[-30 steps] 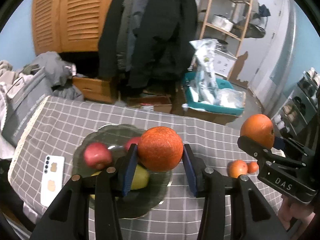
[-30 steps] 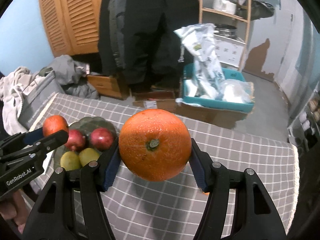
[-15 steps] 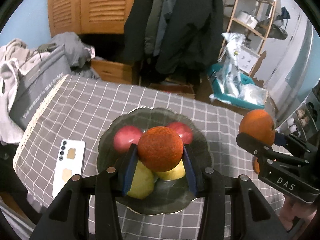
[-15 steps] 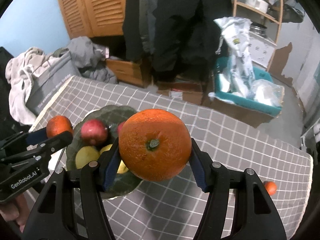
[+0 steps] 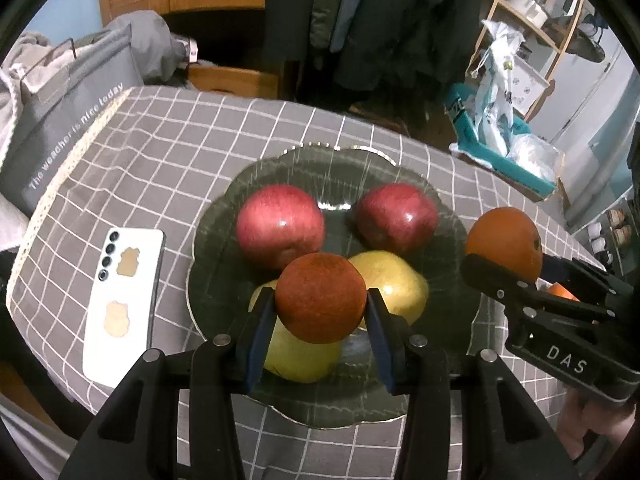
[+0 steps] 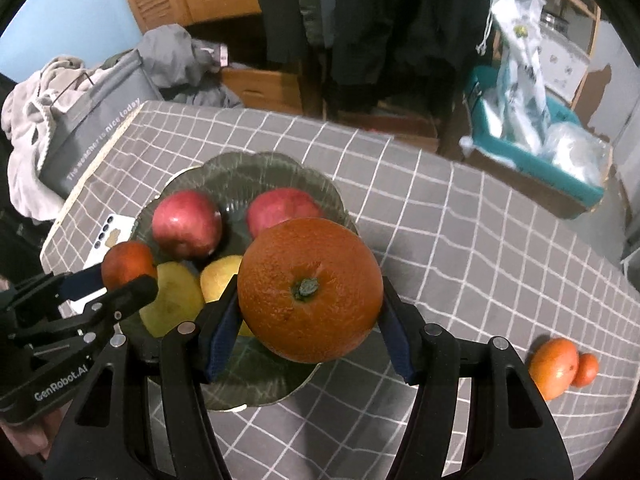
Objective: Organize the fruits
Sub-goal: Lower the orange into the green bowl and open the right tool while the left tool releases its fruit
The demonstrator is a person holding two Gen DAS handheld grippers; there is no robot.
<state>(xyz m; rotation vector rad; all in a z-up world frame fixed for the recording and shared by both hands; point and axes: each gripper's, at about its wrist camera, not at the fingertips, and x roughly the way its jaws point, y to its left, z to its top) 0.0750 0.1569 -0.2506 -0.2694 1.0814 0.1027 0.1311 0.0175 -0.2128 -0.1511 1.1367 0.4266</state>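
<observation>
Fingers of both grippers clamp oranges: left gripper (image 5: 321,312) small orange (image 5: 320,297), right gripper (image 6: 310,316) large orange (image 6: 310,294), above plate (image 5: 256,176).

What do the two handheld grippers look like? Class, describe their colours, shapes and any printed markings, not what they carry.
Both are matte black plastic with angular, scissor-like linkages and silver rivets. The left gripper has blue pads on its fingers; seen from the right wrist camera, its side reads "GenRobot.AI". The right gripper has dark blue pads too, and the left wrist view shows "DAS" in white on its body. No cables show.
</observation>
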